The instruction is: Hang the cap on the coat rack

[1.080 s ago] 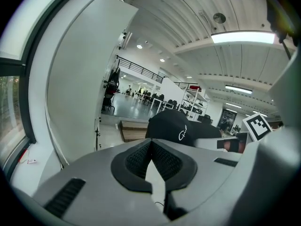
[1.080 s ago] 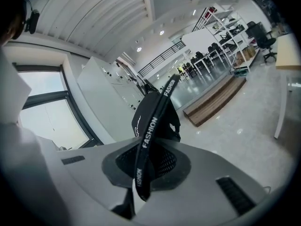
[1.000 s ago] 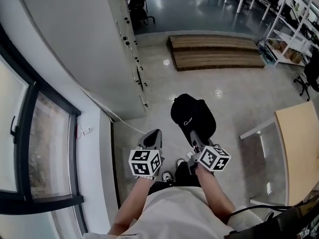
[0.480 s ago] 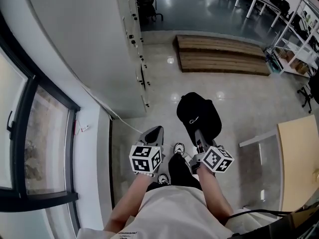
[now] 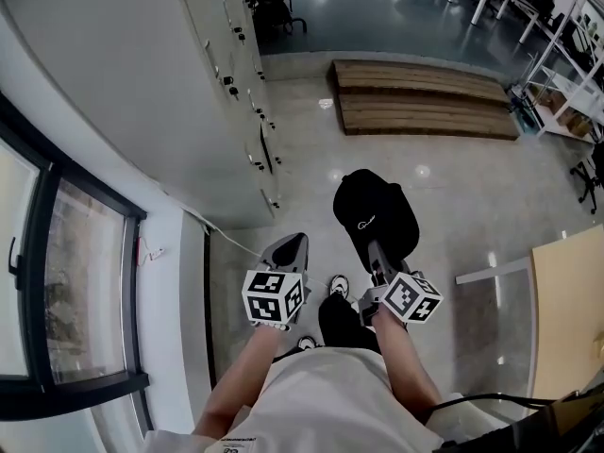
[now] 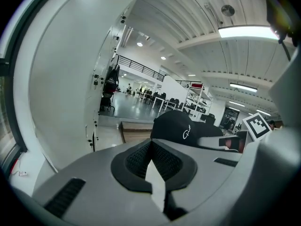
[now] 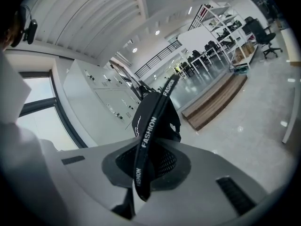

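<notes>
A black cap (image 5: pixel 374 208) with a small white logo hangs out in front of my right gripper (image 5: pixel 376 249), above the floor. In the right gripper view the cap (image 7: pixel 159 112) is held edge-on, and its band printed "FASHION" (image 7: pixel 146 138) runs down between the jaws of my right gripper (image 7: pixel 151 150), which is shut on it. My left gripper (image 5: pixel 293 243) is level with it on the left, shut with nothing in it. In the left gripper view the cap (image 6: pixel 175 125) shows just past my left gripper (image 6: pixel 151 145). No coat rack shows in any view.
A wall of white cabinets (image 5: pixel 222 74) with small handles runs along the left, beside a dark-framed window (image 5: pixel 57 281). A low wooden platform (image 5: pixel 425 102) lies ahead on the glossy floor. A table's corner (image 5: pixel 566 300) is at the right, shelving (image 5: pixel 576 55) at far right.
The person has stepped forward, with the cabinets now closer on the left. Both grippers keep their places in front of the body. The cap stays held in the right gripper.
</notes>
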Demonstrator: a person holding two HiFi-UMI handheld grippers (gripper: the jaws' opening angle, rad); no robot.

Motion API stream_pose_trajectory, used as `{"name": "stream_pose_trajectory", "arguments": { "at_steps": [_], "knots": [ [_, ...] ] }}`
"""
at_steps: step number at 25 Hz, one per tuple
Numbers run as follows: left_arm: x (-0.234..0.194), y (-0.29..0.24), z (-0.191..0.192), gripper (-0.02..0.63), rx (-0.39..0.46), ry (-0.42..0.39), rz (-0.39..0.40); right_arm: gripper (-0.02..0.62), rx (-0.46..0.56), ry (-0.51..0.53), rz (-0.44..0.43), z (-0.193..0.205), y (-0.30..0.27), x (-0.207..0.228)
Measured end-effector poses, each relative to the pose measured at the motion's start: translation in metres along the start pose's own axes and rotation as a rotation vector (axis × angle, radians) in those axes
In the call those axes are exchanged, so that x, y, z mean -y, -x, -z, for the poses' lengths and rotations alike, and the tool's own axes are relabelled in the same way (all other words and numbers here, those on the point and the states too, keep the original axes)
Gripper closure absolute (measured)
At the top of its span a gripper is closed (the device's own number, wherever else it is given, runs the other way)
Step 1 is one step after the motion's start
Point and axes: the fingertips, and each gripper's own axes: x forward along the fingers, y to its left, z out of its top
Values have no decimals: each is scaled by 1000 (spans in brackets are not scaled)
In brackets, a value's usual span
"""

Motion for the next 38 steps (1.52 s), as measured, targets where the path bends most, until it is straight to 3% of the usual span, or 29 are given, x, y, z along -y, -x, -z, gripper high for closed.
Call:
{"name": "stream_pose_trajectory", "arguments": {
  "at_steps": [11, 20, 30, 38],
  "knots": [
    [-16, -120, -58, 601, -19, -43, -16, 575, 8, -40, -1, -77, -91, 55],
    [-22, -207, -110, 601, 16, -44, -28, 575, 5, -8, -38, -142, -153, 83],
    [-23, -251, -137, 601, 31, -41, -47, 575, -14, -4, -72, -175, -195, 98],
    [-41, -285, -154, 601, 34, -50, -101, 575, -2, -18, -49, -195, -219, 119]
  ]
}}
